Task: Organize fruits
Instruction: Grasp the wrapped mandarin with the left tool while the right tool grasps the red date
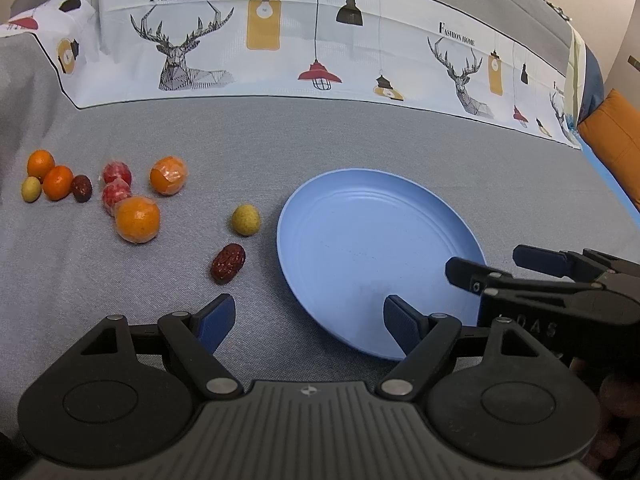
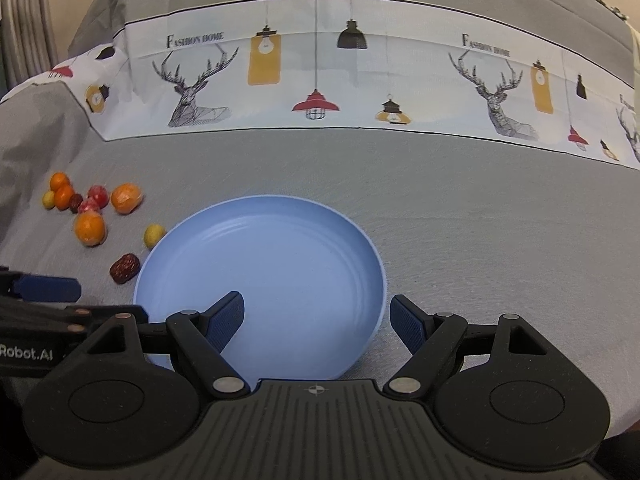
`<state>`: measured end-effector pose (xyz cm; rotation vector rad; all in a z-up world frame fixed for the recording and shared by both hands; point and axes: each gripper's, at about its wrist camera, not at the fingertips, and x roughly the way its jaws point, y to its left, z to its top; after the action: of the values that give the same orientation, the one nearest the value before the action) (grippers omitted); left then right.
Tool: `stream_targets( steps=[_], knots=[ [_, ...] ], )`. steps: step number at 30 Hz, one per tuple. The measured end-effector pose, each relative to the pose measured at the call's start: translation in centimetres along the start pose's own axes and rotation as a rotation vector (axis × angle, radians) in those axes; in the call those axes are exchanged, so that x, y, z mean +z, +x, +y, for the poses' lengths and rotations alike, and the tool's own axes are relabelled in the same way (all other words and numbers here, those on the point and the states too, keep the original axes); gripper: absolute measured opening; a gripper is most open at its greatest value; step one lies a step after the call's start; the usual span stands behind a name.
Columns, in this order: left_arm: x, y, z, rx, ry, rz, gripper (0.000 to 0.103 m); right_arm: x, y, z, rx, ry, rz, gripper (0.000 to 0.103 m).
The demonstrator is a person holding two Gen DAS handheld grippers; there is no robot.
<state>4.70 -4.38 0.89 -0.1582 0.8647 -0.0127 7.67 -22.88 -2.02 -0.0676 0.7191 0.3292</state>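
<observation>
At the far left of the grey cloth (image 1: 360, 152) sat a tight bunch of little fruits: two small oranges (image 1: 40, 163), a small yellow-green ball (image 1: 31, 189) and a dark red date (image 1: 81, 188). They touched each other, so grabbing one could have knocked the others and sent them rolling. Just right of them were two red wrapped fruits (image 1: 117, 173) and two bigger oranges in shiny wrap (image 1: 137, 219); that wrap looked slippery and might have slid out of a squeeze. Nearer lay a second yellow-green ball (image 1: 245, 219) and a wrinkly red date (image 1: 228, 263), both close to the round blue plastic plate (image 1: 376, 216), which held nothing. The left gripper (image 1: 308, 322) was wide open and empty, low near that date. The right gripper (image 2: 316, 322) was open and empty too, over the plate's near edge. The two grippers were close together and could have bumped.
</observation>
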Motion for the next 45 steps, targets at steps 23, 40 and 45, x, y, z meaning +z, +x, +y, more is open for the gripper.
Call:
stream_targets(
  steps=[23, 40, 45],
  knots=[
    [4.8, -5.0, 16.8, -0.050, -0.303, -0.190, 0.016, 2.9, -2.3, 1.1, 0.093, 0.044, -0.109, 0.035],
    [5.4, 0.9, 19.0, -0.100, -0.376, 0.016, 0.044, 3.8, 3.2, 12.5, 0.305, -0.324, -0.034, 0.040],
    [5.6, 2.0, 18.8, -0.090, -0.383, 0.013, 0.065, 3.1, 5.1, 15.3, 0.300, -0.406, 0.000, 0.058]
  ],
)
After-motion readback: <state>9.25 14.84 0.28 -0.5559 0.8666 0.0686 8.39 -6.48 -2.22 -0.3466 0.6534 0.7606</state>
